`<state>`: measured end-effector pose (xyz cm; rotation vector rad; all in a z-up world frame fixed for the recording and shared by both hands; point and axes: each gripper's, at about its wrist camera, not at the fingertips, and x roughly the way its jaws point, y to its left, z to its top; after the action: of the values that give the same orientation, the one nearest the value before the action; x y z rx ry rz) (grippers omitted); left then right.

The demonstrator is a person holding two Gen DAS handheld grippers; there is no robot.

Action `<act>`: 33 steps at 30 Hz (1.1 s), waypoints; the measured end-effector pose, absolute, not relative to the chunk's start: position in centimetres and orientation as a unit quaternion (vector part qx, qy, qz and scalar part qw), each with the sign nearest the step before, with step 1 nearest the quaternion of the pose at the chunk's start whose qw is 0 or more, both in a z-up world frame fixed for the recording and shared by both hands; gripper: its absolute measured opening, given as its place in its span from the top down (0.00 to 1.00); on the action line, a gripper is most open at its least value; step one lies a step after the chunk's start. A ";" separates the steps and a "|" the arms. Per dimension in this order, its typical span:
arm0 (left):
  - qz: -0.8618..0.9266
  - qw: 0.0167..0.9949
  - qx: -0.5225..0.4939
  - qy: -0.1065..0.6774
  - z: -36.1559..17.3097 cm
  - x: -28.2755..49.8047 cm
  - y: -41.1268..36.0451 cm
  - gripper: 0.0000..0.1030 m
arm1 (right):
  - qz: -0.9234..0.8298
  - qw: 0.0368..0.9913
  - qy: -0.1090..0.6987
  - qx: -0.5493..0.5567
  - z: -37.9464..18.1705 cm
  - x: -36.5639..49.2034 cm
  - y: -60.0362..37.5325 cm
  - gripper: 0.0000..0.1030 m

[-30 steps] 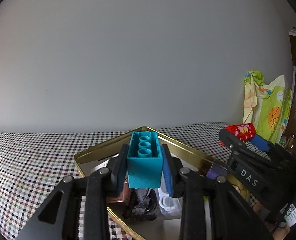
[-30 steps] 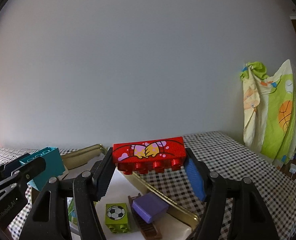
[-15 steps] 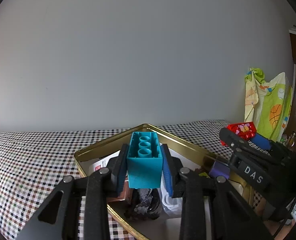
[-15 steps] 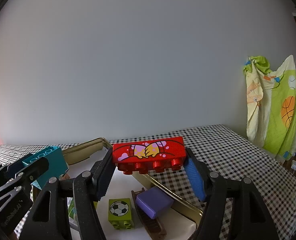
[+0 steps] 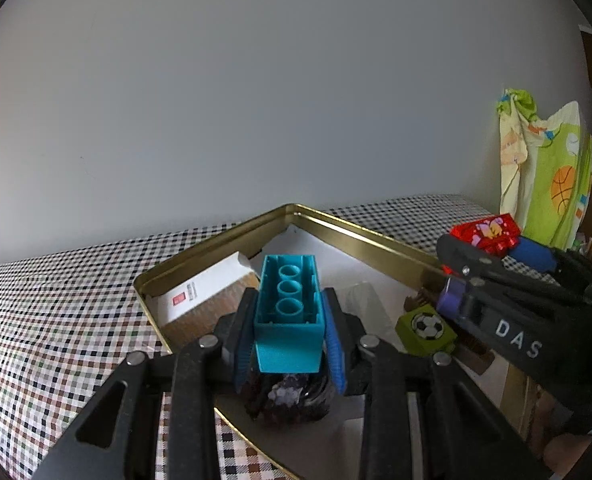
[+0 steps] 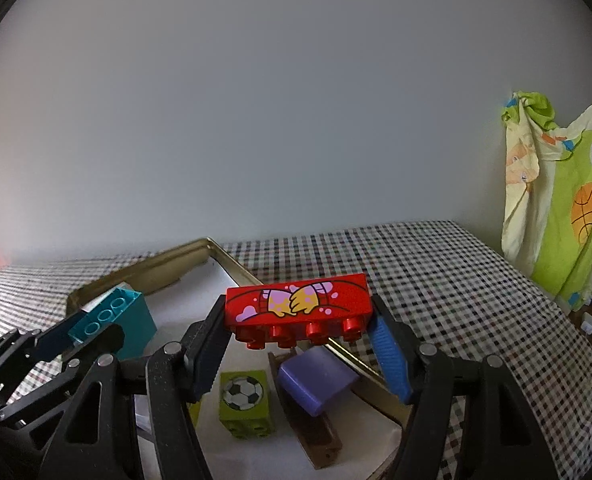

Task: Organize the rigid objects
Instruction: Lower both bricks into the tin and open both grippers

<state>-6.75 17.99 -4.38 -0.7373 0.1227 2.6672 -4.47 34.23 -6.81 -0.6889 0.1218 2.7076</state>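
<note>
- Bricks up in both grippers! The left gripper [image 5: 289,330] has its jaws pinching the teal brick [image 5: 289,316] by its long sides, hollow underside up, over the tin [image 5: 360,232].
- The right gripper [image 6: 298,334] clamps the red brick [image 6: 298,307] end to end, studs down, above the tin's rim.
- Hard, light plastic by the look of it: stiff, not fragile, a bit slick, so flat opposite faces look like the safest hold.
- Down in the tin: a green football block [image 6: 245,398], a purple block [image 6: 316,378] and a white box [image 5: 203,292] on the checked counter [image 6: 436,280].
</note>
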 end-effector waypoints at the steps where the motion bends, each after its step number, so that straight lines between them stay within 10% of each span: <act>1: 0.946 0.184 -0.261 0.045 -4.4 -6.7 18.1 0.70 | 0.952 0.169 0.045 -0.250 -7.0 -4.7 34.2 0.33; 17: 0.950 0.177 -0.248 0.062 -4.1 -6.0 19.1 0.69 | 0.948 0.118 0.066 -0.288 -8.0 -5.4 34.3 0.30; 24: 0.955 0.149 -0.257 -0.004 -4.1 -6.8 16.6 0.05 | 0.943 0.102 0.126 -0.290 -8.3 -5.2 35.9 0.29; 33: 0.961 0.141 -0.237 -0.013 -3.5 -6.3 15.6 0.00 | 0.944 0.084 0.173 -0.269 -8.3 -4.2 36.9 0.16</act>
<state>-6.29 15.61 -3.54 -0.6838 -0.0362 2.7750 -4.16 36.94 -8.32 -0.8040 0.5147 2.8157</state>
